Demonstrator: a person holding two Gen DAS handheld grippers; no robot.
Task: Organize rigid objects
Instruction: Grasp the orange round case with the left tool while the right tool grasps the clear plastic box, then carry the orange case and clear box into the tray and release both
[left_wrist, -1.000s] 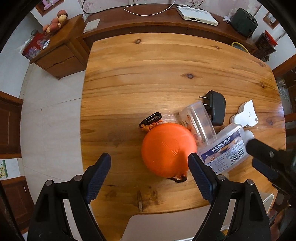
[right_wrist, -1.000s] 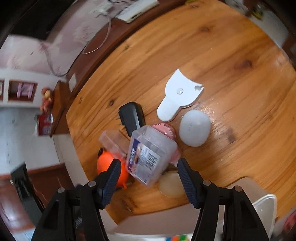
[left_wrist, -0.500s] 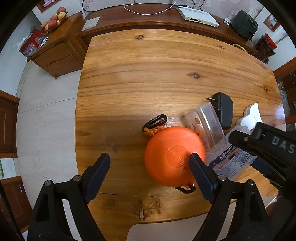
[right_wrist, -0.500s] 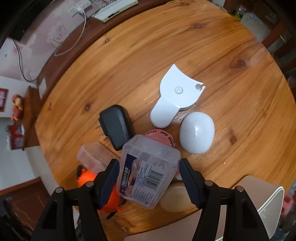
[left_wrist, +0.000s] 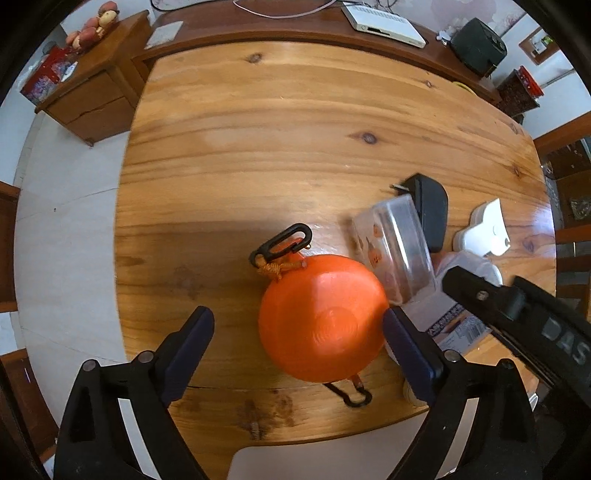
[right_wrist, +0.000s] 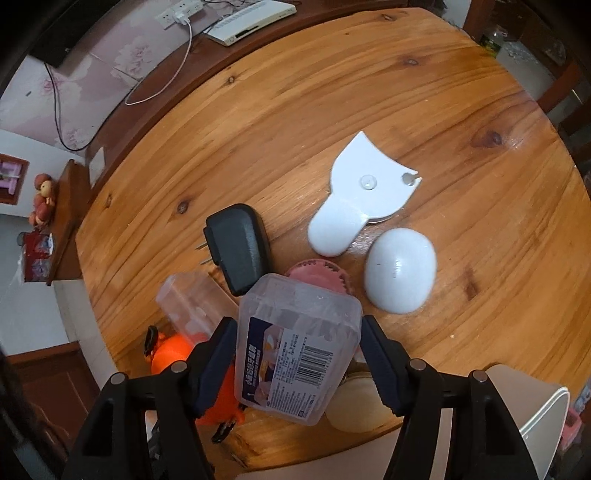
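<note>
An orange bowl-shaped object (left_wrist: 319, 319) with black clips lies upside down on the wooden table (left_wrist: 295, 147). My left gripper (left_wrist: 298, 338) is open above it, jaws on either side, not touching. My right gripper (right_wrist: 297, 354) has its jaws around a clear labelled plastic box (right_wrist: 295, 347); the pads look close to its sides, and contact is unclear. A smaller clear box (right_wrist: 192, 302), a black plug adapter (right_wrist: 238, 247), a pink round piece (right_wrist: 317, 275), a white scraper-shaped piece (right_wrist: 358, 195) and a white oval object (right_wrist: 399, 269) lie around it.
A beige disc (right_wrist: 354, 402) lies at the table's near edge beside a pale chair back (right_wrist: 532, 417). A sideboard with a white router (right_wrist: 251, 20) runs behind the table. A small cabinet (left_wrist: 85, 88) stands at the far left.
My right gripper has moved down over the labelled box, whose sides now fill the gap between the jaws. My left gripper has drifted slightly closer to the orange object.
</note>
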